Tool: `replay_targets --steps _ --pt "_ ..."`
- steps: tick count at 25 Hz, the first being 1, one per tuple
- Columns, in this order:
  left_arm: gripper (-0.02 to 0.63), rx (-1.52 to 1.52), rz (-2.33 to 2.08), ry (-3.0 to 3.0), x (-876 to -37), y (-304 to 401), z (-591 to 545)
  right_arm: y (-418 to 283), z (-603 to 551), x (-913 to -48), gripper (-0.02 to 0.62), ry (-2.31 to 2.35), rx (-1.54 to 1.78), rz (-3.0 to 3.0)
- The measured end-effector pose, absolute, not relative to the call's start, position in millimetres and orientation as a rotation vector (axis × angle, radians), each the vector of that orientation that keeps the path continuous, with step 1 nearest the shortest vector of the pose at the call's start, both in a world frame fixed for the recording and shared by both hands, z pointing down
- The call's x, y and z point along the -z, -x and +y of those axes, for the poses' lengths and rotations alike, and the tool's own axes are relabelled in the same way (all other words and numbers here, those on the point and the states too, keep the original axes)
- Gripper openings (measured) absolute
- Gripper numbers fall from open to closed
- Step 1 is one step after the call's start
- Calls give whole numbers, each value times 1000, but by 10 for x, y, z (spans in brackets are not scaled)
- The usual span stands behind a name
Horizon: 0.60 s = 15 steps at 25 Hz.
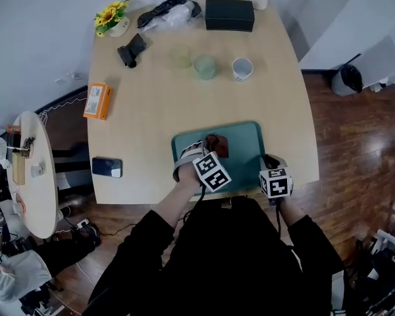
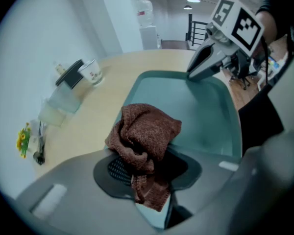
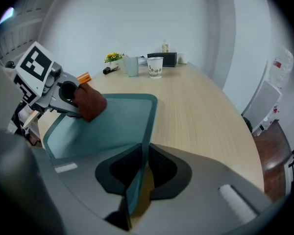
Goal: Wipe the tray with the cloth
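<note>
- Tray [image 1: 245, 143]: smooth teal plastic, rounded rectangle with a low raised rim. It lies flat at the near edge of the pale wood-grain table [image 1: 184, 97], long axis left-right along that edge.
- Cloth [image 2: 144, 136]: rust-brown, nubby knit, crumpled into a wad with no clear long axis.
- Left gripper [image 1: 209, 145]: jaws nearly closed, pinching the cloth. A tail hangs between the ribbed black pads, and the bulk bulges out past the fingertips.
- The gripper points steeply down, and the wad sits over the tray's left-middle area. Contact with the tray floor is unclear.
- Right gripper [image 1: 268, 159]: jaws clamped on the tray's right rim near the near corner, with the thin edge upright between the pads.
</note>
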<state>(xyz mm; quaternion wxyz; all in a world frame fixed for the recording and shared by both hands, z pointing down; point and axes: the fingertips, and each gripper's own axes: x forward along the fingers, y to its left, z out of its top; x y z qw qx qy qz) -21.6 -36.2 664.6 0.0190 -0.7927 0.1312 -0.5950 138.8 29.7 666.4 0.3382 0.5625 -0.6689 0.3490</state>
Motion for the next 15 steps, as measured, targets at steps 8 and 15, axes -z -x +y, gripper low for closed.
replay_targets --steps 8,15 --pt "112 1655 158 2632 -6572 -1230 -60 -1364 273 -6658 43 -1460 -922 -1798" --pt "112 1675 174 2667 -6591 -1227 -18 -1415 284 -6656 41 -1466 -958 -1818"
